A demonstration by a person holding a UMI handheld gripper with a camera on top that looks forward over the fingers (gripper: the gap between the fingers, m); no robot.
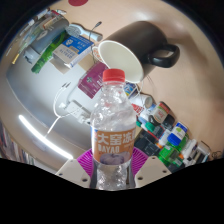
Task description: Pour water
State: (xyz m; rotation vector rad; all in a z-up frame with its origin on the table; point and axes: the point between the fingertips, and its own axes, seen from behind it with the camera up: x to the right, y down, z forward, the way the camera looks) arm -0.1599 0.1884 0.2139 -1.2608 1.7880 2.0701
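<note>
Tool (pixel 113 172): nearest the camera, its two fingers rise from below with purple pads on the inner faces; the left pad (pixel 84 163) and the right pad (pixel 143 160) sit against either side of the bottle, clenched on it.
Bottle (pixel 114 128): clear plastic water bottle, held upright in the view between the fingers; red cap (pixel 114 75) on, neck ribbed, an orange label (pixel 115 141) with white lettering around the body.
Left of the bottle: pale counter (pixel 40 110) with a white cable (pixel 66 105) looping across it; at its far end a cluster of coloured boxes and packets (pixel 62 48), too small to tell apart.
Beyond the bottle: a black mug (pixel 140 45) with a white inside, lying tilted in the view, its open mouth turned toward the bottle cap, handle (pixel 166 55) on the right side. Mug and cap are near each other but apart.
Right of the bottle: more small packets and boxes (pixel 165 130) in blue, green and white scattered along the counter, details unclear.
Water level: cannot be told through the label.
</note>
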